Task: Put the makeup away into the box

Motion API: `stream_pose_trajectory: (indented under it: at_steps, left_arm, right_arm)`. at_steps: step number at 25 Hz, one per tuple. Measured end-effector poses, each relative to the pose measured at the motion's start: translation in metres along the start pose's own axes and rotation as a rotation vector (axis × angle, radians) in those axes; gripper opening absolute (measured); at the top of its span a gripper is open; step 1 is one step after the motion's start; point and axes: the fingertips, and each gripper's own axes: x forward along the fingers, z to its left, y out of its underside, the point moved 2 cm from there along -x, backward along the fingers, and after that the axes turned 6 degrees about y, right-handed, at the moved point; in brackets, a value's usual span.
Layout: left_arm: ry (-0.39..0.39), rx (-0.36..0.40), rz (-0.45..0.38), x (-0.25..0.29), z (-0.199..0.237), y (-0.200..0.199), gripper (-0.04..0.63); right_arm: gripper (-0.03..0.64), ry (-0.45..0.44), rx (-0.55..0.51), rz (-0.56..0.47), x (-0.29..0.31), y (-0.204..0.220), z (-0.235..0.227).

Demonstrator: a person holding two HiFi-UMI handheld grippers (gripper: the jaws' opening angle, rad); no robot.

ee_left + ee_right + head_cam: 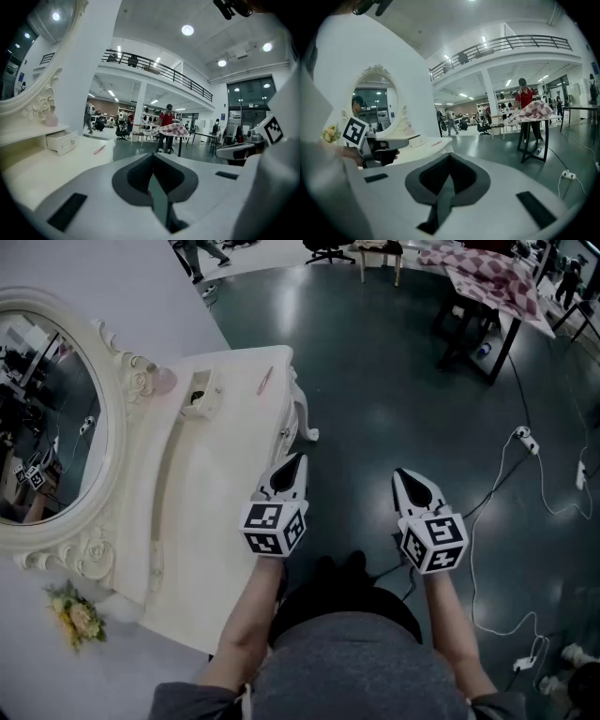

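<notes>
A slim pink makeup stick lies near the far edge of the white vanity table. A small white box with a drawer stands beside it, and a pink bottle sits by the mirror. The left gripper view shows the stick, the box and the bottle ahead on the left. My left gripper hovers over the table's right edge, shut and empty. My right gripper hangs over the floor, well off the table, shut with nothing in it.
An oval ornate mirror stands along the table's left side, with a small flower bunch near me. A table with a checkered cloth stands far right. Cables trail over the dark floor. People stand in the background.
</notes>
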Motion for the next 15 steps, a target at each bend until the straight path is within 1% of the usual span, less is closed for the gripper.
stream_pose_trajectory:
  at_steps: [11, 15]
  left_arm:
    - [0.007, 0.011, -0.015, 0.016, -0.001, -0.009, 0.008]
    - [0.012, 0.014, -0.019, 0.026, -0.009, -0.011, 0.008]
  right_arm:
    - [0.005, -0.010, 0.002, -0.041, 0.014, -0.012, -0.008]
    - [0.005, 0.012, 0.021, -0.061, 0.017, -0.016, -0.023]
